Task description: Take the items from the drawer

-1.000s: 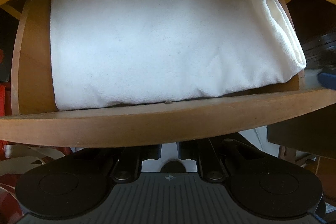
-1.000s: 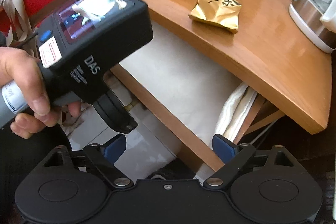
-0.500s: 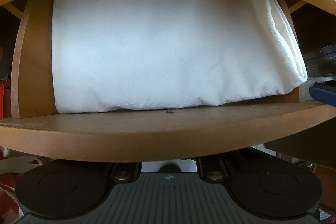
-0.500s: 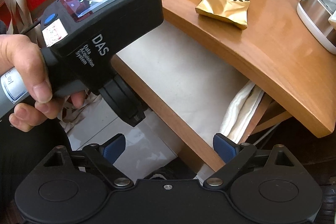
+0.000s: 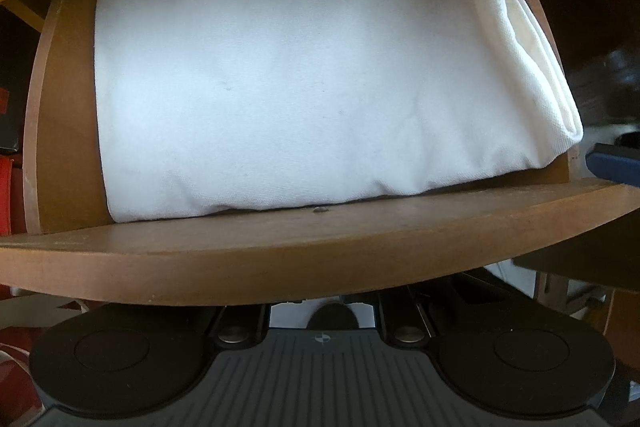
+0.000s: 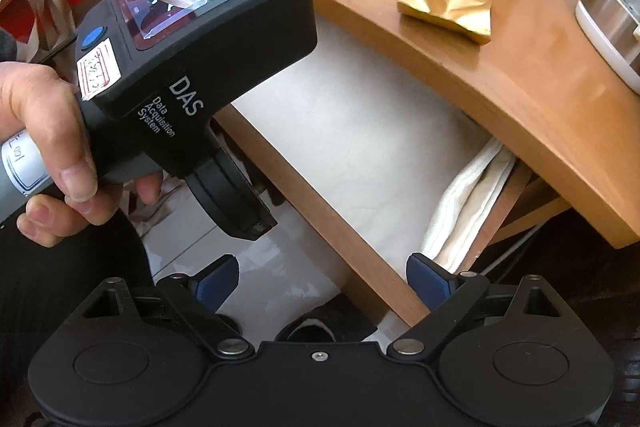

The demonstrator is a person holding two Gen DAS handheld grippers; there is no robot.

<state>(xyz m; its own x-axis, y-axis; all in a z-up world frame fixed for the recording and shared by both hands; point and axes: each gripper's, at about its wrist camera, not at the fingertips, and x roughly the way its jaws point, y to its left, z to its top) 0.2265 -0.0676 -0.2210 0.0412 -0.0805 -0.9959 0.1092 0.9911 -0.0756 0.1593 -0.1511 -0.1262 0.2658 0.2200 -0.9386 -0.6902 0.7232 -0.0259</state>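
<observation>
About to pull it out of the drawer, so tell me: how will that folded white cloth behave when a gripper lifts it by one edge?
The folded white cloth looks soft, so it will probably sag and unfold. Its stacked layers may separate if only the top one is pinched. It nearly fills the drawer, so it might drag on the walls.

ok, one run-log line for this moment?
stage: drawer open | item: folded white cloth inside | left gripper: shut at drawer front | right gripper: open, empty

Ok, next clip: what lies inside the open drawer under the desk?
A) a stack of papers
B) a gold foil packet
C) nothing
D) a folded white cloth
D: a folded white cloth fills the open drawer, while the gold packet lies on the desk top.
</observation>
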